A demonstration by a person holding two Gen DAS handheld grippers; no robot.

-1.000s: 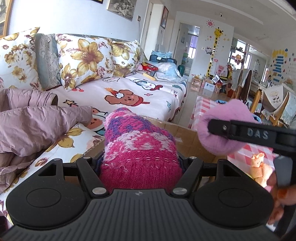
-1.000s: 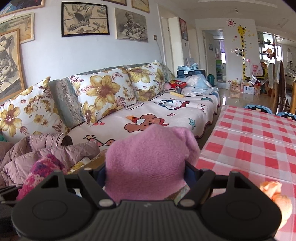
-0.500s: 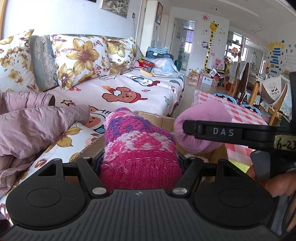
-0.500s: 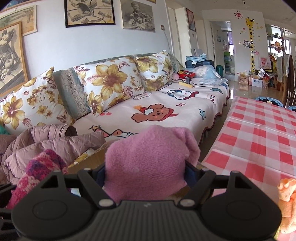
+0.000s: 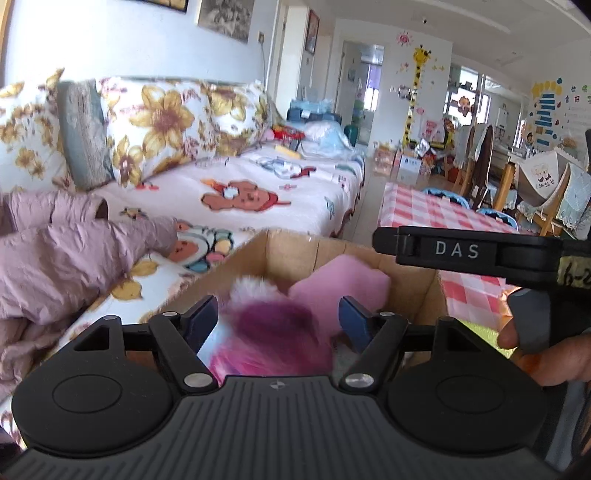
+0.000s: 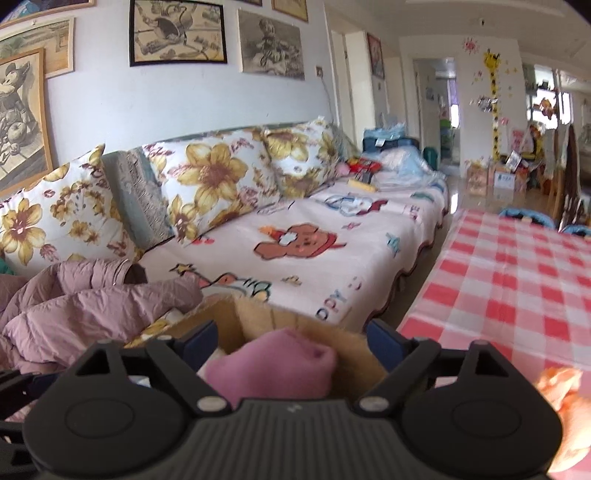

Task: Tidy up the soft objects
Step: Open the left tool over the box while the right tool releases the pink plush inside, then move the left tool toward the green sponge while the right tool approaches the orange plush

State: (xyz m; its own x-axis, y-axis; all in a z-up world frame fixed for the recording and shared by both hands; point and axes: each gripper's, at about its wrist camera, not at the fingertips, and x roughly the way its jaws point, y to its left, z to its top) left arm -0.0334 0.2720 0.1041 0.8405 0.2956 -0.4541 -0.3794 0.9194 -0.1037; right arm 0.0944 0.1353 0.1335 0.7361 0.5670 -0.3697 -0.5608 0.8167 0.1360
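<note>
Box [image 5: 284,254]: open cardboard, near centre, set against the near edge of the sofa [image 5: 258,206] and left of the table [image 5: 417,210] with the red-checked cloth.

Knit sock [image 5: 273,332]: magenta, pink and white, motion-blurred, between the left gripper's [image 5: 279,319] blue pads [image 5: 201,319] and below them, over the box opening. Pads stand clear of it on both sides; jaws opening, nothing pressed between them.

Pink sock [image 5: 343,288]: plain, fuzzy, inside the box toward its right wall, just right of the knit sock and touching it as far as the blur allows. In the right wrist view the same pink sock [image 6: 273,369] lies low between the right gripper's [image 6: 291,338] pads [image 6: 384,338], apart from both. Jaws opening, no grip.

Right gripper, side view: black bar marked DAS [image 5: 458,251] above the box's right edge, a hand [image 5: 535,354] on its handle at far right.

Jacket [image 5: 62,266]: mauve, quilted, heaped on the sofa's near left end, one sleeve reaching toward the box.

Cushions [image 5: 166,122]: yellow-flowered, in a row along the sofa back. Sofa cover: pale, cartoon print.

Orange soft item [image 6: 557,387]: blurred, at the table's near right corner; kind not readable.

Pictures [image 6: 177,33]: framed, on the wall above the sofa.

Giraffe sticker [image 5: 413,88]: on the far wall, chairs [image 5: 480,158] to its right.
</note>
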